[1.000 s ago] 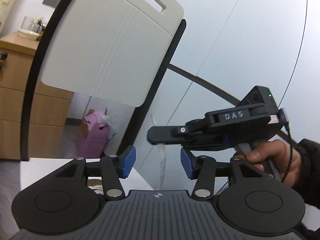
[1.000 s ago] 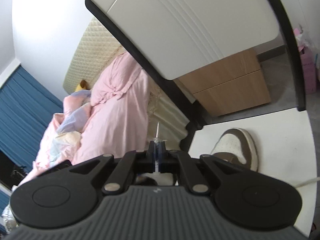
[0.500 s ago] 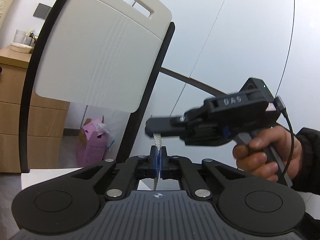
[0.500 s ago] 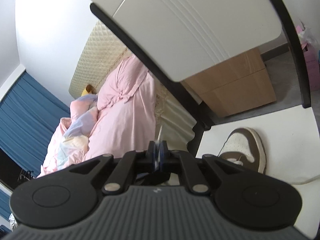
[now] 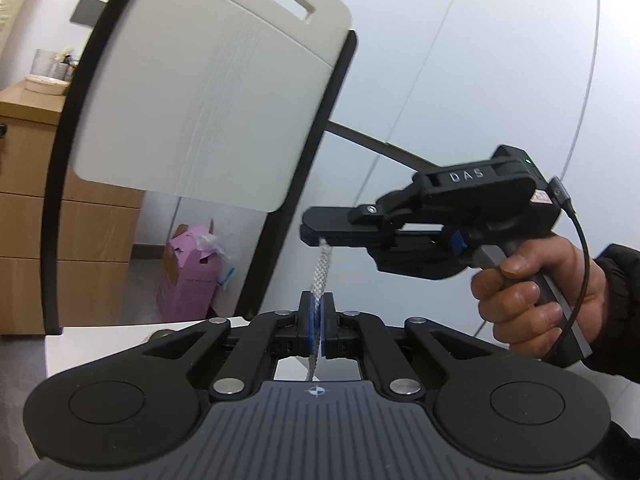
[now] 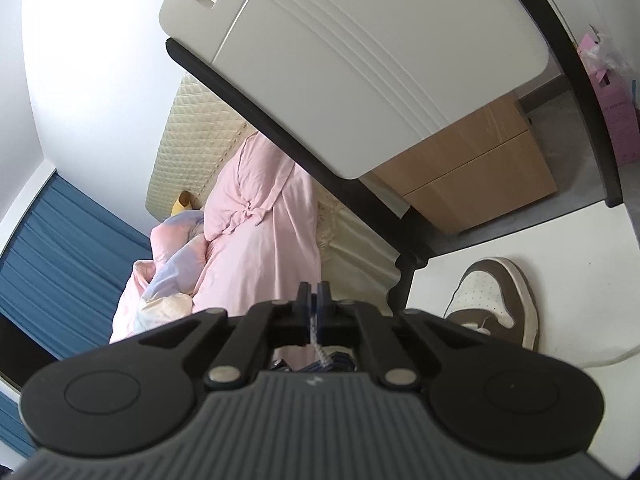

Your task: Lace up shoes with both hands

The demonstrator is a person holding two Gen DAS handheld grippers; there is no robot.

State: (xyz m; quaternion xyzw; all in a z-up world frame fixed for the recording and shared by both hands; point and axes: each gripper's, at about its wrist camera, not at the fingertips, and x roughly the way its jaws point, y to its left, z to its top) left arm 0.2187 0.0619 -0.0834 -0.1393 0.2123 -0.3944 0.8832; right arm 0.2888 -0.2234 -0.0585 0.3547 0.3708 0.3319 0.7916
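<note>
A white woven shoelace (image 5: 323, 268) runs taut between my two grippers. In the left wrist view my left gripper (image 5: 317, 312) pinches it between its blue pads, the jaws easing open very slightly. Just above, my right gripper (image 5: 316, 236), held by a hand (image 5: 532, 292), grips the lace's upper end. In the right wrist view the right gripper (image 6: 314, 300) has its jaws closing tight on the lace (image 6: 318, 344), which hangs below the pads. The brown-and-white shoe (image 6: 492, 300) lies on the white table (image 6: 520, 240), to the right of the right gripper.
A white chair back (image 5: 200, 100) on a black frame stands close ahead. Behind it are wooden drawers (image 5: 24, 240) and a pink box (image 5: 192, 276) on the floor. A bed with pink bedding (image 6: 260, 240) and a blue curtain (image 6: 60, 260) lie beyond. A white cord (image 6: 612, 356) crosses the table.
My left gripper's jaws, wide apart a second ago, have shut on the lace below the right gripper. The right gripper has kept its pinch and shifted slightly.
</note>
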